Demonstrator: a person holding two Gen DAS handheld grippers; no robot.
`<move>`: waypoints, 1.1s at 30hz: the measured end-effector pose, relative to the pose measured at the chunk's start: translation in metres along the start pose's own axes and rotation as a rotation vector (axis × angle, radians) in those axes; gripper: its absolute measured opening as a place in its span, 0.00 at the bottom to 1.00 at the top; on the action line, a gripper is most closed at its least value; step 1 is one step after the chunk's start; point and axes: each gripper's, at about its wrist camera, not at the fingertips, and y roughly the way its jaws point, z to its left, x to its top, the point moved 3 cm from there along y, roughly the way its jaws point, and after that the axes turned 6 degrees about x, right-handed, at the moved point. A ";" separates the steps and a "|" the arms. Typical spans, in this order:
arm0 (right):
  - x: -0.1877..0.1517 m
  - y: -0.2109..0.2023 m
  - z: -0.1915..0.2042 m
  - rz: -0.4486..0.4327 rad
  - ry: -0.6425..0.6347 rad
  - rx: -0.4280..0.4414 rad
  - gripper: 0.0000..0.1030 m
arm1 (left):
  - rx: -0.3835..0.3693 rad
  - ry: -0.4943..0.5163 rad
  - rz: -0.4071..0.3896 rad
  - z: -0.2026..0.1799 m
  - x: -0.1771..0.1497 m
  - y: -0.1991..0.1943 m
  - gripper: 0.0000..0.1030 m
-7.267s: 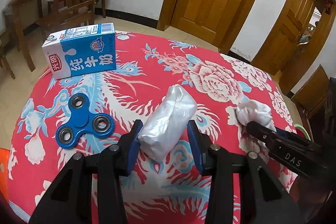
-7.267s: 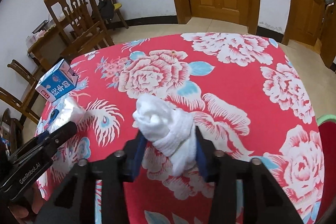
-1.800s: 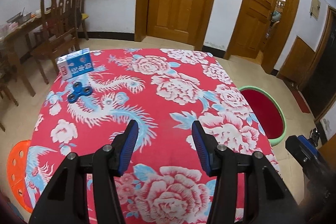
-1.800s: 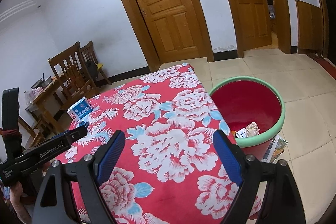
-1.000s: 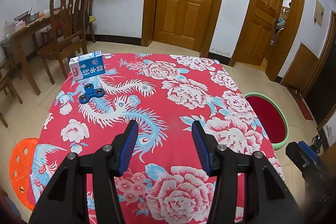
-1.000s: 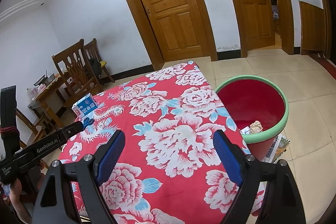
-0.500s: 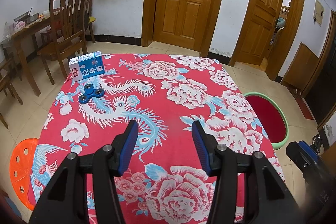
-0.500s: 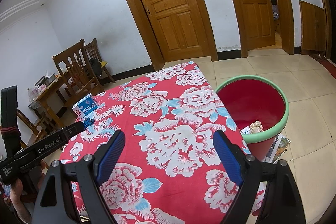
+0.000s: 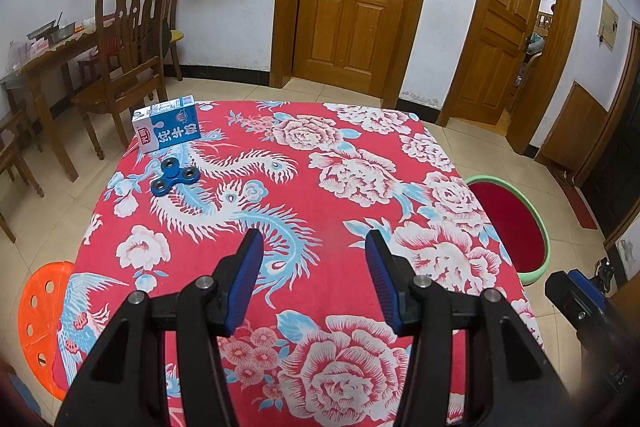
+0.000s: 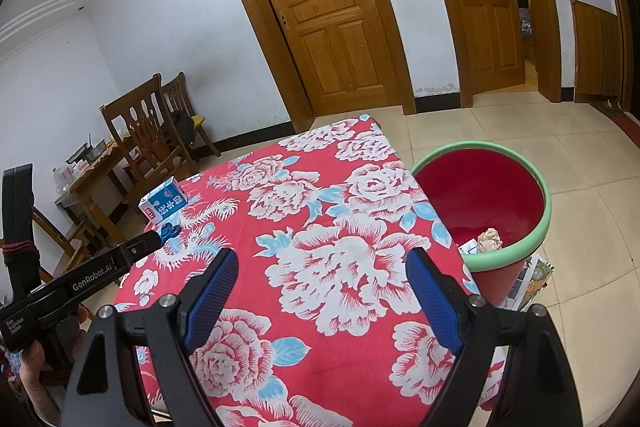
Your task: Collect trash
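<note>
Red floral cloth covers the table (image 9: pixel 352 131). Both claws are empty: the left gripper (image 9: pixel 312 279) holds its jaws partly apart, the right gripper (image 10: pixel 320 299) holds them wide apart. Crumpled trash (image 10: pixel 490 239) lies inside the red bin (image 10: pixel 538 227), right of frame. A milk carton (image 9: pixel 168 125) and a blue spinner (image 9: pixel 175 179) rest at upper left. Judgement: the soft scraps appear collected; the carton may be outstanding.

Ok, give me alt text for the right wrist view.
Open, empty right gripper above a red floral tablecloth. Right of the table stands a red bin with a green rim holding crumpled trash; a blue milk carton lies at the far left corner.
</note>
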 end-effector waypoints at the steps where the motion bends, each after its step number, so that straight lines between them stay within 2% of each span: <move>1: 0.000 0.000 0.000 0.000 0.000 0.000 0.85 | 0.000 0.000 0.000 0.000 0.000 0.000 0.51; 33: 0.000 -0.001 0.002 -0.002 -0.001 0.001 0.85 | -0.001 0.000 -0.001 0.000 0.000 -0.001 0.51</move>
